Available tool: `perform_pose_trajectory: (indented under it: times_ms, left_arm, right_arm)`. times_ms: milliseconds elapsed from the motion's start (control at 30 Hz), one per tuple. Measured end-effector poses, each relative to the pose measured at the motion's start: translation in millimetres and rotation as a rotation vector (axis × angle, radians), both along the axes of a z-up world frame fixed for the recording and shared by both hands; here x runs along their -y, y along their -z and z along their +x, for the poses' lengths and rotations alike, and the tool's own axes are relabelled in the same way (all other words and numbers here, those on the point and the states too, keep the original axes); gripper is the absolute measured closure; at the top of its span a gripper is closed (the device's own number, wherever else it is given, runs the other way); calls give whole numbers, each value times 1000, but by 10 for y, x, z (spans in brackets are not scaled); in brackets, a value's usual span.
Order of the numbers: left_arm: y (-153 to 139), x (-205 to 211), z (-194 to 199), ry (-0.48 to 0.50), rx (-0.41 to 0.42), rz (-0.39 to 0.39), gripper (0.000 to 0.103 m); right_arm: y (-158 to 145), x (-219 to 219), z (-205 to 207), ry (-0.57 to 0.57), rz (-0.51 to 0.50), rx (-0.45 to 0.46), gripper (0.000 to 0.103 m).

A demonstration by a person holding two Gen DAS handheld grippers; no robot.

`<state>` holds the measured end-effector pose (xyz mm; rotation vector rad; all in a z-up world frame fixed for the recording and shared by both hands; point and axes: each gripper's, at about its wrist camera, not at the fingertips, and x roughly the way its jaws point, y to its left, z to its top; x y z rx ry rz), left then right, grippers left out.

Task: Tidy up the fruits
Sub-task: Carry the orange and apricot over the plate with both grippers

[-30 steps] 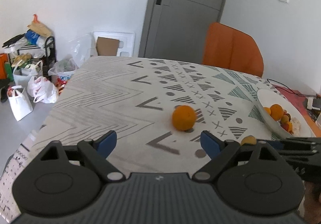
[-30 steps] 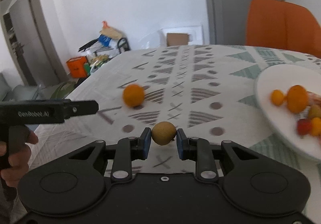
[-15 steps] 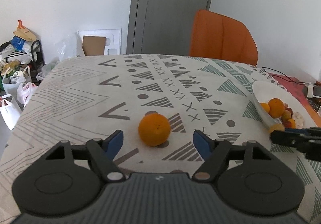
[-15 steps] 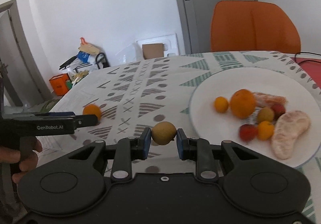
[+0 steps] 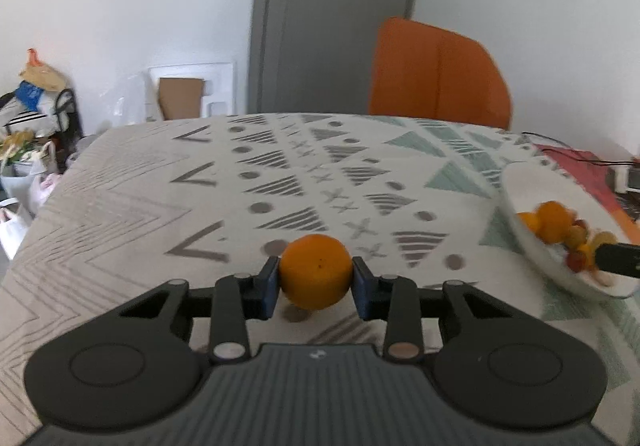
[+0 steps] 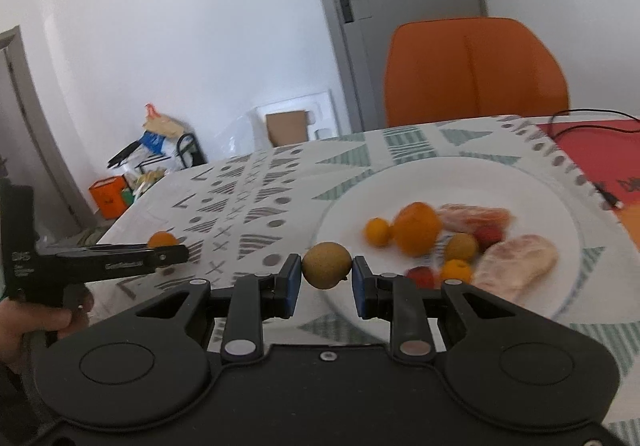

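- On the patterned tablecloth [image 5: 132,214], at 6 o'clock of the left wrist view: left gripper [image 5: 315,283], blue pads on either side of an orange [image 5: 316,272]. Jaws closing at this moment; both pads appear to touch the fruit's sides.
- Orange sits low over the cloth, a shadow just under it; lifted or resting cannot be told.
- White plate [image 5: 532,246] at 3 o'clock of that view, seen edge-on, tilted by the lens. Heap of small fruit on it, blurred. Dark tip of the other tool reaches in over the plate's near edge.
- Right wrist view: right gripper [image 6: 327,275] clamped on a small brown-green round fruit [image 6: 327,265], pads pressing both sides. Fruit held clear of the table, over the plate's rim at about 9 o'clock of the plate [image 6: 560,214].
- Plate contents, right wrist view: large orange [image 6: 416,228] near centre, small orange fruit [image 6: 378,232] just beside it at 9 o'clock, peeled pale segment [image 6: 516,266] at 4 o'clock, red and yellow small fruits between them. Blurred.
- At 9 o'clock of the right wrist view: a hand [image 6: 36,322] on the left tool's handle, the tool's fingers reaching to the orange, seen partly hidden behind them.
- Orange chair [image 6: 476,70] at 12 o'clock behind the table; grey door [image 5: 332,22] behind it.
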<state>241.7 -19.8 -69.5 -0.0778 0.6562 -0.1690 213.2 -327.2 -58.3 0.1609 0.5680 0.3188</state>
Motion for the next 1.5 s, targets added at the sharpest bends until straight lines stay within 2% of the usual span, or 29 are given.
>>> perform_pose_trajectory:
  times_ms: [467,567,733,1033,1500]
  left_arm:
    - [-305,577,-92,133,68,-15,68]
    - [-322,723,-67,158,68,-6,68]
    - [-365,1008,-50,204,75,3,68]
    - [-342,1367,-11,257,69,15,68]
    - [-309,1666,-15,303,47,36,67]
  right_arm:
    - [122,428,-119,108,41,1,78]
    - [139,517,-164,115,62,8,72]
    - [94,746,-262,136,77,23,71]
    - [78,1024,-366,181,108,39,71]
    - [131,1076,-393,175,139,39,70]
